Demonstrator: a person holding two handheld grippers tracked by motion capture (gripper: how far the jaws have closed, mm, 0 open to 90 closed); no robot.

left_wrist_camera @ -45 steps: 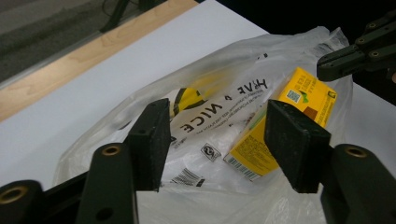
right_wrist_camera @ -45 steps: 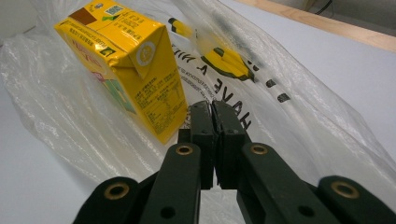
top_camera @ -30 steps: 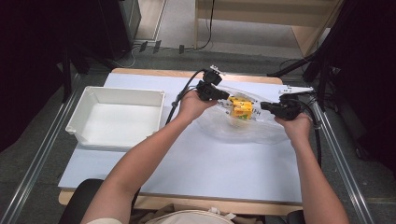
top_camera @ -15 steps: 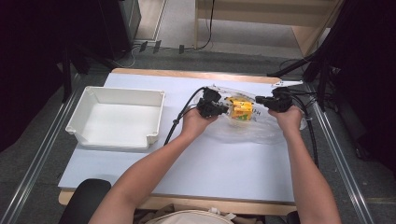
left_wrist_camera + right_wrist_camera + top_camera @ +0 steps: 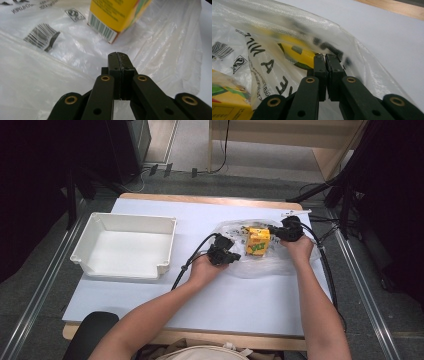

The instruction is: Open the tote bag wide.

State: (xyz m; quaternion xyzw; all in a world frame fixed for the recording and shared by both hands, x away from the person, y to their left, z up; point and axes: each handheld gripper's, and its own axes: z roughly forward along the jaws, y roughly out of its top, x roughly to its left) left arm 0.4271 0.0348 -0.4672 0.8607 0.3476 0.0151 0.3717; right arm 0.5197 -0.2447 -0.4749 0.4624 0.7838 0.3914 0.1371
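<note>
A yellow drink carton (image 5: 258, 241) stands on a crumpled clear plastic bag (image 5: 280, 265) at the table's right middle. My left gripper (image 5: 237, 256) lies just left of the carton, pointing at it. Its jaws are pressed together over the film (image 5: 75, 50), with nothing visibly pinched between them, and the carton's barcoded corner (image 5: 112, 22) sits ahead. My right gripper (image 5: 274, 230) is at the carton's far right, jaws shut, tips (image 5: 325, 56) up against the printed film (image 5: 269, 62). The yellow carton (image 5: 227, 105) is partly veiled by that film.
An empty white tray (image 5: 132, 218) stands at the table's left. Black cables (image 5: 192, 260) trail from both grippers across the white tabletop (image 5: 240, 310). The table's far wooden edge (image 5: 200, 199) and metal rails run alongside.
My left hand has dropped from beyond the carton to its near left. The right hand has shifted left, closer to the carton. Carton and bag have stayed put.
</note>
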